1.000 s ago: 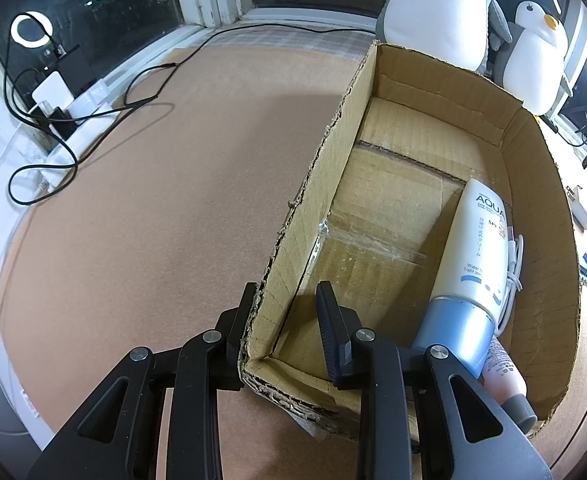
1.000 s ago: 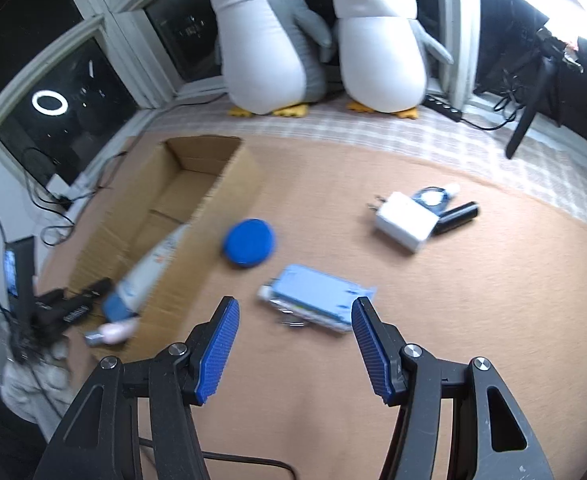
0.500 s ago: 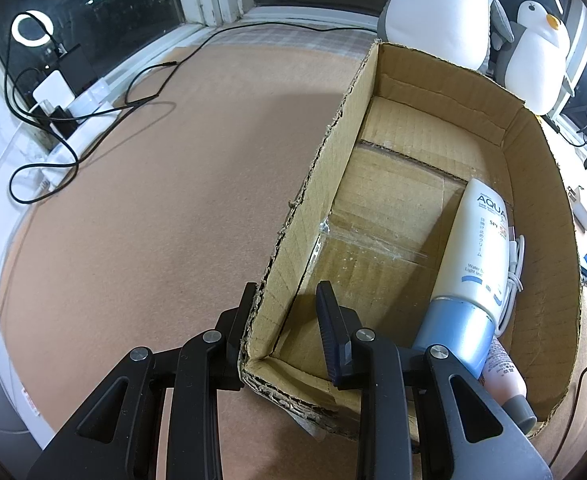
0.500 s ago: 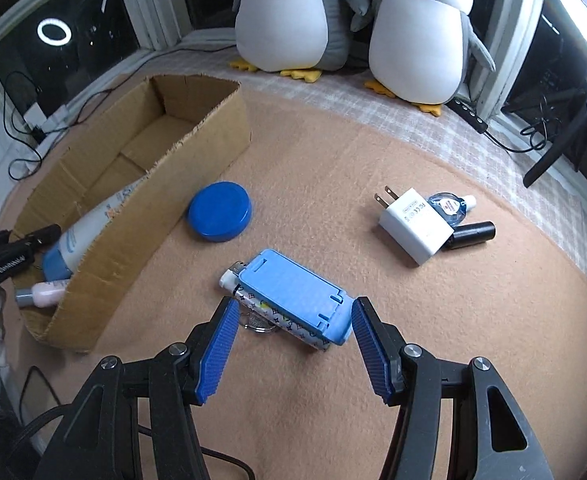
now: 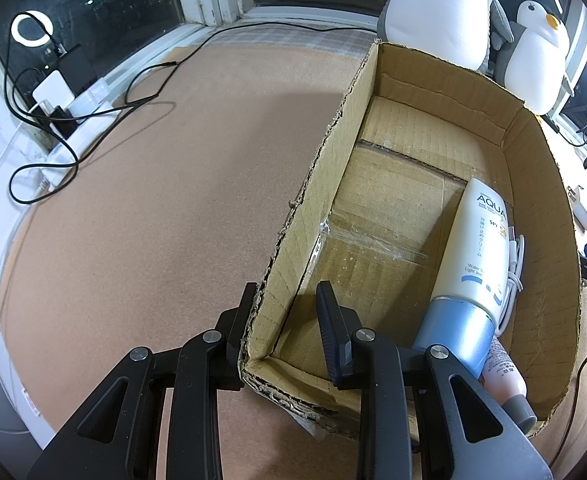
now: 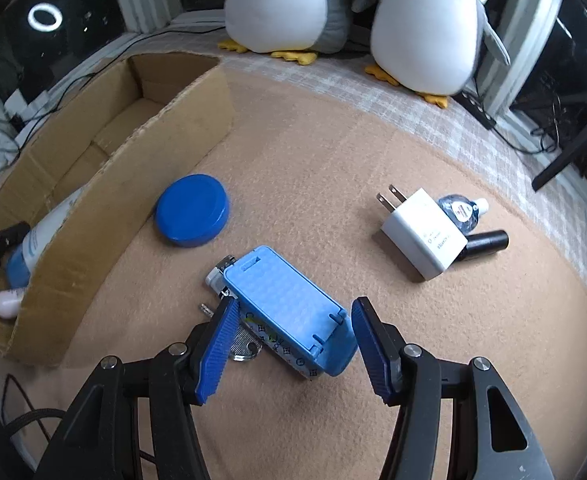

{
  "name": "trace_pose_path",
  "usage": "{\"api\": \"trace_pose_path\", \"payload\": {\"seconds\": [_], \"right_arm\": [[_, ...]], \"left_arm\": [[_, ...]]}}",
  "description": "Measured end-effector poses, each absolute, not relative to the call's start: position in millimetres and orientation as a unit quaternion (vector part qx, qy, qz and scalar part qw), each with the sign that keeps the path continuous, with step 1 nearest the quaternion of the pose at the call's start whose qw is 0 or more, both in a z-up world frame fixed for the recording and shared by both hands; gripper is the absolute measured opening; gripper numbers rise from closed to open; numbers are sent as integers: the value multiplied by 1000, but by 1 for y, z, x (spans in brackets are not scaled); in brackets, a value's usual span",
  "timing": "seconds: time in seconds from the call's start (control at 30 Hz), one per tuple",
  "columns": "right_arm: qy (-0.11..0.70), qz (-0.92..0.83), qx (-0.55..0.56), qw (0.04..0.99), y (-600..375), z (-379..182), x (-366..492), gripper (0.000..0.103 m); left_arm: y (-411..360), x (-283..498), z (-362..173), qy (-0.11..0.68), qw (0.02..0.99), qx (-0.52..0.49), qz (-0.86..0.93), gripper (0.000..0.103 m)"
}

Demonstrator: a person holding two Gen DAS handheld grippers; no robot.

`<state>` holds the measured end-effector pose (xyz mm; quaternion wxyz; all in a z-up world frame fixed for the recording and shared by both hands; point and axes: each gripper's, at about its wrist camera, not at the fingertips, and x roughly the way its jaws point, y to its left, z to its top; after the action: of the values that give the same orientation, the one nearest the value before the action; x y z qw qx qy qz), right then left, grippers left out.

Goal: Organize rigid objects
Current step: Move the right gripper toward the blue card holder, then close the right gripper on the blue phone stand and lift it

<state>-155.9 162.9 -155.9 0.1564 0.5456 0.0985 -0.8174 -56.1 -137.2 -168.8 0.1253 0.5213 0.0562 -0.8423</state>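
Left wrist view: your left tool (image 5: pixel 285 308) is pinching the near corner wall of the cardboard box (image 5: pixel 533 152), one finger outside and one inside, steadying it on the tan bench (image 5: pixel 153 220). Inside the box lie a white sunscreen tube (image 5: pixel 477 248) with its blue cap toward you, a small pink bottle (image 5: pixel 501 376) beside the cap, and a white cable (image 5: pixel 515 264) along the far wall. Much of the box floor is bare.

Right wrist view: your right tool (image 6: pixel 291 344) is spread, pointing steeply down, its blue pads flanking the near end of the light-blue case (image 6: pixel 289 308); neither pad seems to touch it. The case rests on a patterned lighter (image 6: pixel 221 276) and a metal key (image 6: pixel 245 348). Still out on the bench: a blue round lid (image 6: pixel 191 210) just beside the box, and further right a white charger (image 6: pixel 421 232), a small blue bottle (image 6: pixel 461 210) and a black tube (image 6: pixel 485 242), clustered together.

Step in hand, by judgement: approach to grasp the case. Next move calls for lowering a little more, centring the pads on its long edges, closing without catching the lighter, then carrying it to the box.
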Motion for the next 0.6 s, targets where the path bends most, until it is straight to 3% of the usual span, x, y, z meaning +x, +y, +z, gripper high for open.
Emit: {"api": "trace_pose_path", "payload": {"seconds": [0.6], "right_arm": [[-53,-811,570,120,218,-155,-161,38]], "left_arm": [[-136,-56,-169,55,126,522,-842,27]]}}
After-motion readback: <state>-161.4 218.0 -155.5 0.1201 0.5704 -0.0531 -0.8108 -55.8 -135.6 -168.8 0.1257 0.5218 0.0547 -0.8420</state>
